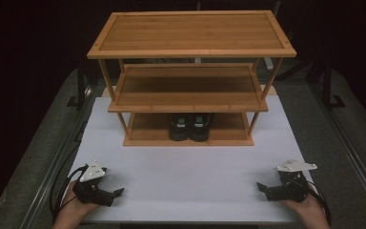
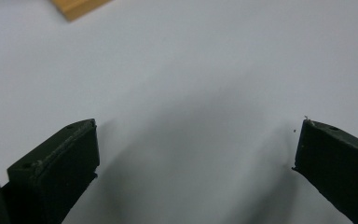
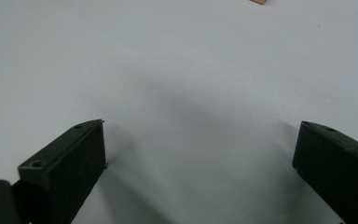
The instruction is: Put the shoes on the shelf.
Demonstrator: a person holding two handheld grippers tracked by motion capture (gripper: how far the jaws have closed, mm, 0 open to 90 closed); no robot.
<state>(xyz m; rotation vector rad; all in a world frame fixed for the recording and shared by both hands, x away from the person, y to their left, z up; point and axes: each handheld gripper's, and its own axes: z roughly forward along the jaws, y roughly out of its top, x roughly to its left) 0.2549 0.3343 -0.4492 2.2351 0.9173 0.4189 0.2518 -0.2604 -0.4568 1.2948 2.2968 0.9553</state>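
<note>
My left gripper (image 1: 116, 193) and right gripper (image 1: 262, 187): jaws apart, empty, over white table board (image 1: 186, 171); black shoes (image 1: 189, 126) on bamboo rack's (image 1: 190, 47) bottom shelf.

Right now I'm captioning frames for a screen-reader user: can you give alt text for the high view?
A three-tier wooden rack stands on a white board, with a pair of black shoes on its bottom shelf. Near the front edge, hands hold the left gripper and right gripper, jaws pointing inward.

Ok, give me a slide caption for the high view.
Two open hand-held grippers, left and right, rest on a white table before a three-tier wooden rack holding black shoes.
</note>
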